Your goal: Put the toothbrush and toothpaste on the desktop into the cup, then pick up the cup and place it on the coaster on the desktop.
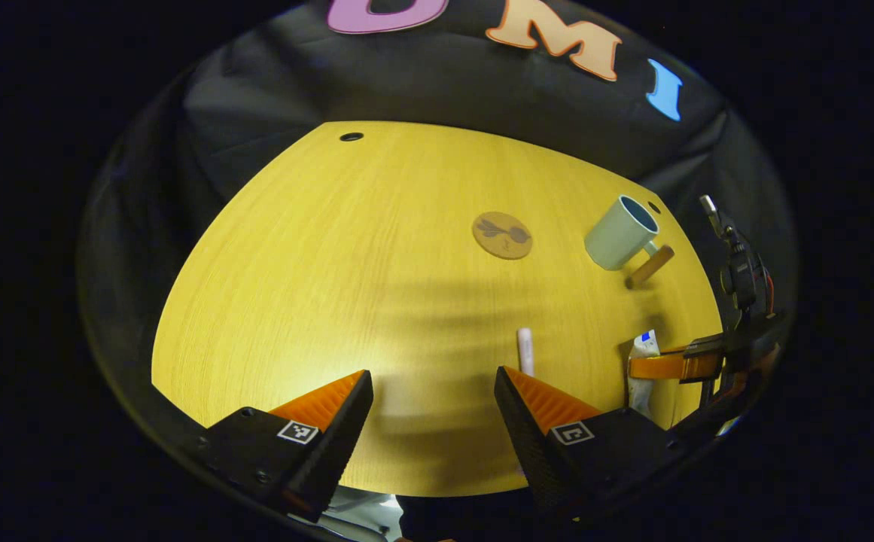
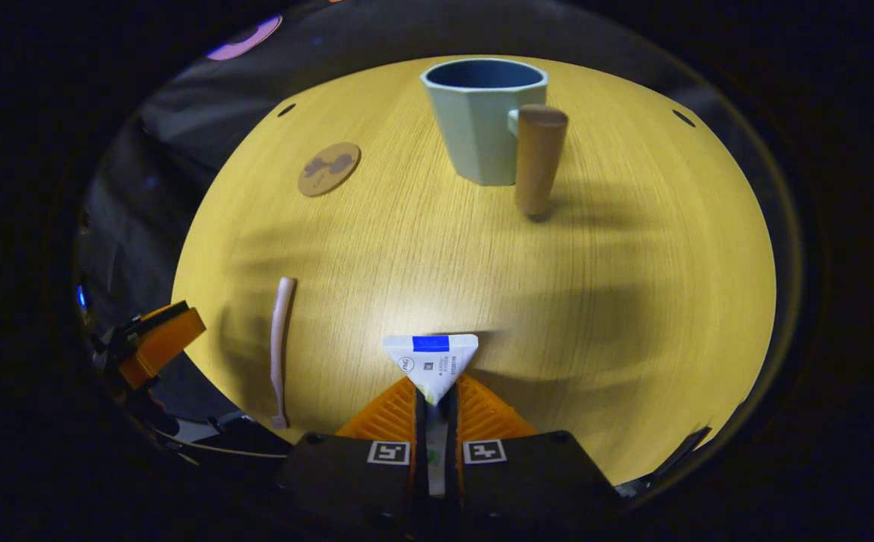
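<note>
Wood desktop (image 2: 632, 316) w/ nothing stowed yet, so you're early in the job. Going left to right in the right gripper view: your left gripper (image 2: 154, 342) sits at the table's near-left edge; its fingers stand wide apart and carry nothing, as the left gripper view shows (image 1: 433, 399). Just beside it the toothbrush (image 2: 281, 342) lies flat on the desktop, untouched, pointing roughly fwd. Farther back, the coaster (image 2: 329, 168) is bare. At centre, your right gripper (image 2: 434, 403) has both fingers pinched on the toothpaste (image 2: 430, 360), crimped end sticking out ahead; can't tell whether the tube is off the surface yet. Beyond it the cup (image 2: 484, 120) stands upright, its wooden handle (image 2: 540, 158) toward the right, and what shows of its inside looks empty. It's well apart from the coaster.

Done: toothpaste gripped. Left, by my read: paste into cup, brush into cup, then cup onto coaster
</note>
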`<act>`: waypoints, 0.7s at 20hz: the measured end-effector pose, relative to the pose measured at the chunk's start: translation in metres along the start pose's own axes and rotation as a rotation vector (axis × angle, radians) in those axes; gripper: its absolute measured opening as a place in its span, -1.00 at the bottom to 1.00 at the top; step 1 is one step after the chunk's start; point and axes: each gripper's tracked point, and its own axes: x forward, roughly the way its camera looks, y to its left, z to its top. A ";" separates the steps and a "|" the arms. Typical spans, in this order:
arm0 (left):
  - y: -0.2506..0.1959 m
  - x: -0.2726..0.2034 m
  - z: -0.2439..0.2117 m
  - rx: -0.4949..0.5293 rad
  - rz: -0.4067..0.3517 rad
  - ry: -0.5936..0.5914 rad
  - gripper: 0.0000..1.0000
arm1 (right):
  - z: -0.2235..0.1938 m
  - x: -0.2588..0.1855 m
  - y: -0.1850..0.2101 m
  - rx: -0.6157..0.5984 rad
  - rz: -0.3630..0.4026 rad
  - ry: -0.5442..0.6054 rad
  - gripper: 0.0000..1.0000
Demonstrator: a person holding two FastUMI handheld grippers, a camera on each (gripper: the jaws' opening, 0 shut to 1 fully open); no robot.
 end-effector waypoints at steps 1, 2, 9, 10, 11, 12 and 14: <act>-0.013 0.003 0.003 0.022 -0.024 0.011 0.91 | 0.000 -0.003 -0.004 0.022 0.003 -0.013 -0.77; -0.026 0.008 0.005 0.045 -0.049 0.027 0.91 | -0.001 -0.006 -0.008 0.040 0.005 -0.026 -0.77; -0.065 0.034 -0.010 0.131 -0.055 0.242 0.88 | -0.011 -0.037 -0.038 0.095 -0.025 -0.100 -0.77; -0.063 0.036 -0.012 0.128 -0.037 0.272 0.88 | -0.013 -0.041 -0.042 0.100 -0.027 -0.103 -0.78; -0.063 0.038 -0.013 0.119 -0.026 0.298 0.88 | -0.015 -0.043 -0.048 0.097 -0.036 -0.104 -0.77; -0.064 0.040 -0.015 0.111 -0.019 0.324 0.89 | -0.017 -0.045 -0.054 0.091 -0.046 -0.105 -0.77; -0.063 0.048 -0.015 0.109 0.010 0.356 0.84 | -0.020 -0.048 -0.067 0.088 -0.057 -0.104 -0.78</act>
